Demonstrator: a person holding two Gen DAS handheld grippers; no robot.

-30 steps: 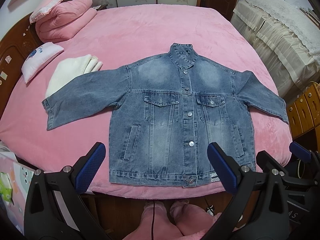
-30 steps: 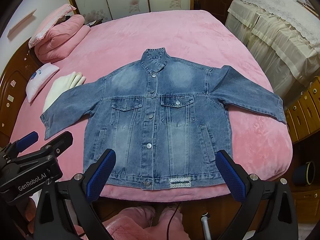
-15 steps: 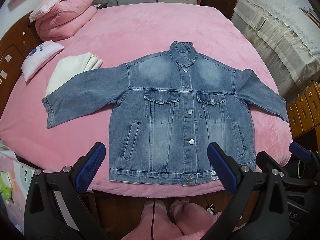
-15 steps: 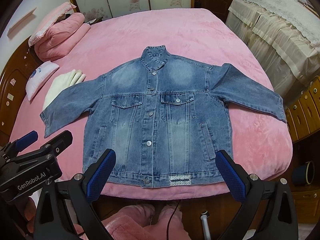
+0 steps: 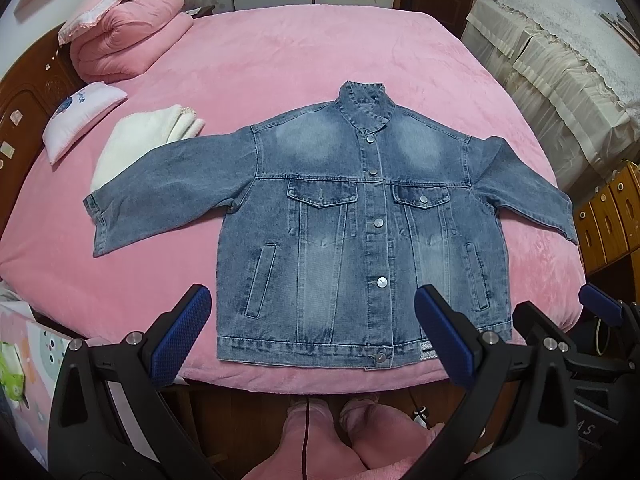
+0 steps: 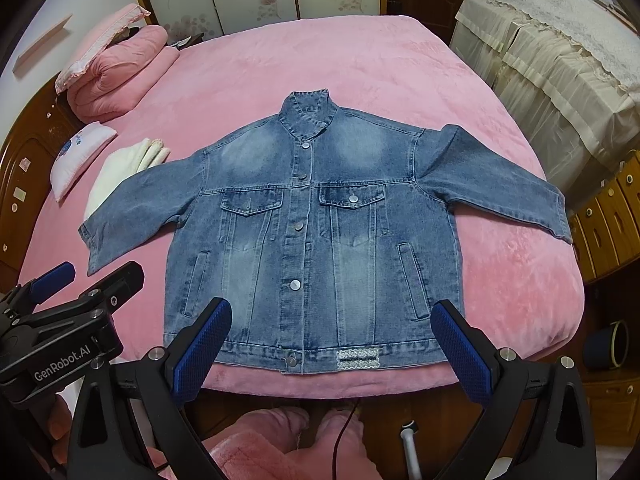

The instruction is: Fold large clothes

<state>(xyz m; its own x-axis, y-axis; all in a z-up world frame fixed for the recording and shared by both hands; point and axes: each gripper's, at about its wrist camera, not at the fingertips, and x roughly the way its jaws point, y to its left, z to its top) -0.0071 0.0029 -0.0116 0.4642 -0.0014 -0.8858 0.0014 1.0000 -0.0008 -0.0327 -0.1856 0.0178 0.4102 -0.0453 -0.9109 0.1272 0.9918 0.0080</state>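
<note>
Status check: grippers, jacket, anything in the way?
Left gripper and right gripper open, empty, above the hem. Jacket flat on bed, buttoned, sleeves spread, unfolded. White towel under the far-left sleeve.

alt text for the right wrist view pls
A denim jacket lies flat, buttoned, sleeves spread, on a pink bed. The open right gripper hovers over its hem; the left gripper is at lower left.
</note>
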